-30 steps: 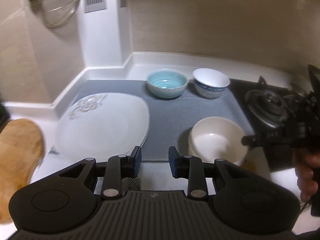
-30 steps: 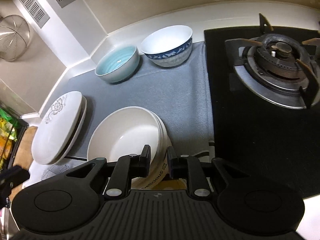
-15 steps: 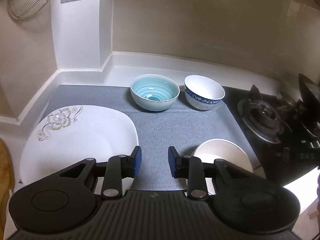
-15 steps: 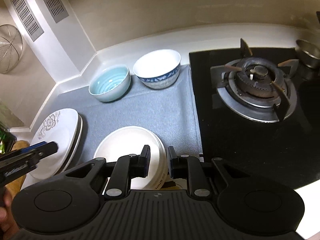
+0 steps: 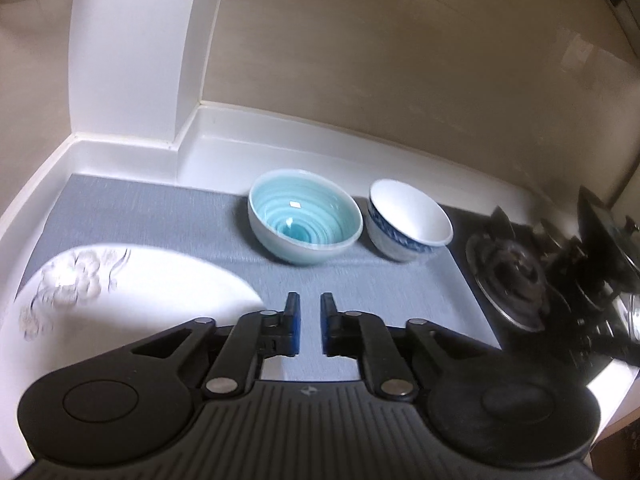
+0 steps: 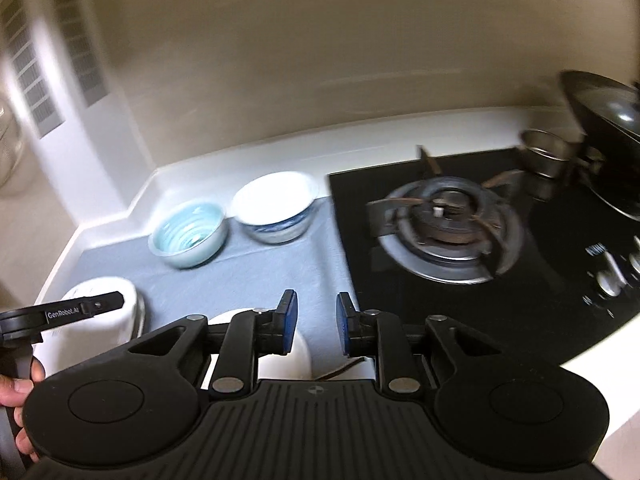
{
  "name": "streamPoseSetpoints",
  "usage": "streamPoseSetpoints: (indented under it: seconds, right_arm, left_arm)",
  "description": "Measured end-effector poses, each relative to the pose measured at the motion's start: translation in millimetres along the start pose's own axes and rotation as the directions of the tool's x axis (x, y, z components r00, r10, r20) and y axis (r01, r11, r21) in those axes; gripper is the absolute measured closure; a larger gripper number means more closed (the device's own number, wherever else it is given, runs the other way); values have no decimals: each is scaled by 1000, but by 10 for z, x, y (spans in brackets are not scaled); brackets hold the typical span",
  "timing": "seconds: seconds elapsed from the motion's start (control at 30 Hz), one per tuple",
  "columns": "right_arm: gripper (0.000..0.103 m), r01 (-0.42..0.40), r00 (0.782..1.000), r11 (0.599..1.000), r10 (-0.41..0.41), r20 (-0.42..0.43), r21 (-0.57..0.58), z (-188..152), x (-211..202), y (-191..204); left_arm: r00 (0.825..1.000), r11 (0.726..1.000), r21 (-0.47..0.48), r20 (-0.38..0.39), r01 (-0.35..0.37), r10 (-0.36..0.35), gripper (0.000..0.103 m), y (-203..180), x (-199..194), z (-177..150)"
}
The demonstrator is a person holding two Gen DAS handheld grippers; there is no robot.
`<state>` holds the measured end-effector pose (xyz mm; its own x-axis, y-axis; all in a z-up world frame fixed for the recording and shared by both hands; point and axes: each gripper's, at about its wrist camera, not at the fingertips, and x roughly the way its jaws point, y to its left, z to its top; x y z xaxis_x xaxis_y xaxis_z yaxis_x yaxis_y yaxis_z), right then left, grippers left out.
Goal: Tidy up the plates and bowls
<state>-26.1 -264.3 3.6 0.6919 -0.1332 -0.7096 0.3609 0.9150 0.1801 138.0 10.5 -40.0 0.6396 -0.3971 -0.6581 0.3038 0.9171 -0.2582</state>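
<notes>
A white flowered plate point(image 5: 120, 292) lies at the left of the grey mat point(image 5: 160, 216). At the back stand a teal ringed bowl point(image 5: 304, 220) and a blue-patterned white bowl point(image 5: 410, 220). My left gripper point(image 5: 310, 308) hangs over the mat beside the plate, its jaws closing with nothing between them. In the right wrist view, my right gripper point(image 6: 316, 312) is above the mat's front, jaws opening and empty. A stack of cream bowls point(image 6: 298, 354) sits partly hidden under its left finger. The teal bowl point(image 6: 188, 236), patterned bowl point(image 6: 276, 208) and plates point(image 6: 116, 320) show beyond.
A black gas hob with a burner point(image 6: 440, 220) fills the right side, with a small metal pot point(image 6: 548, 156) and a dark pan point(image 6: 608, 128) at its back. A white ledge and beige wall close off the rear. A hand point(image 6: 20, 384) holds the left gripper point(image 6: 116, 300).
The left gripper has moved right and forward, so the plate slid left and the cream bowls left its view; its jaws narrowed. The right gripper rose and tilted up, and its jaws widened slightly.
</notes>
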Motion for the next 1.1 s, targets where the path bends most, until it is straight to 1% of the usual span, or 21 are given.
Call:
streamPoseSetpoints:
  seconds: [0.03, 0.07, 0.13, 0.17, 0.3, 0.4, 0.47, 0.57, 0.63, 0.7, 0.8, 0.97, 1.03, 1.1]
  right_arm:
    - [76, 12, 1000, 1000, -12, -2, 19, -2, -17, -22]
    - [76, 22, 1000, 999, -22, -6, 34, -4, -33, -43]
    - [76, 39, 999, 998, -38, -21, 55, -16, -41, -76]
    - [76, 45, 999, 997, -43, -28, 57, -25, -38, -81]
    - [76, 51, 998, 998, -50, -34, 39, -28, -16, -30]
    - [76, 43, 998, 999, -41, -51, 30, 27, 3, 12]
    - [76, 41, 998, 999, -40, -47, 21, 64, -10, 32]
    - [76, 50, 998, 999, -50, -28, 18, 87, -5, 24]
    - [76, 49, 998, 999, -48, -39, 24, 112, 34, 2]
    - [76, 34, 999, 999, -33, -34, 24, 152, 57, -5]
    - [76, 14, 1000, 1000, -14, -23, 12, 209, 97, 19]
    - [76, -3, 1000, 1000, 3, -18, -22, 250, 119, 74]
    - [76, -2, 1000, 1000, 1, -22, -23, 244, 124, 74]
    - [76, -3, 1000, 1000, 2, -31, -21, 241, 138, 69]
  left_arm:
    - [1000, 1000, 0, 4, -5, 5, 83, 20, 35, 50]
    - [1000, 1000, -1, 12, -12, 12, 78, 39, 70, 101]
    - [999, 1000, -7, 28, -30, 30, 73, 76, 154, 188]
    - [999, 999, -10, 29, -42, 43, 69, 98, 206, 236]
    - [998, 997, -43, 24, -65, 66, 68, 195, 442, 402]
    - [996, 993, -75, -1, -90, 90, 68, 274, 649, 515]
    - [995, 991, -89, -11, -100, 100, 68, 307, 775, 578]
    - [993, 987, -119, -48, -110, 105, 69, 326, 929, 675]
    - [994, 989, -107, -52, -105, 100, 69, 290, 988, 720]
    - [991, 989, -84, -61, -122, 117, 69, 239, 1050, 742]
    - [987, 986, -94, -89, -139, 130, 71, 237, 1136, 752]
    - [984, 983, -86, -92, -161, 153, 72, 227, 1229, 770]
    - [981, 982, -76, -99, -172, 164, 77, 235, 1268, 771]
    - [979, 981, -69, -105, -182, 174, 88, 255, 1285, 762]
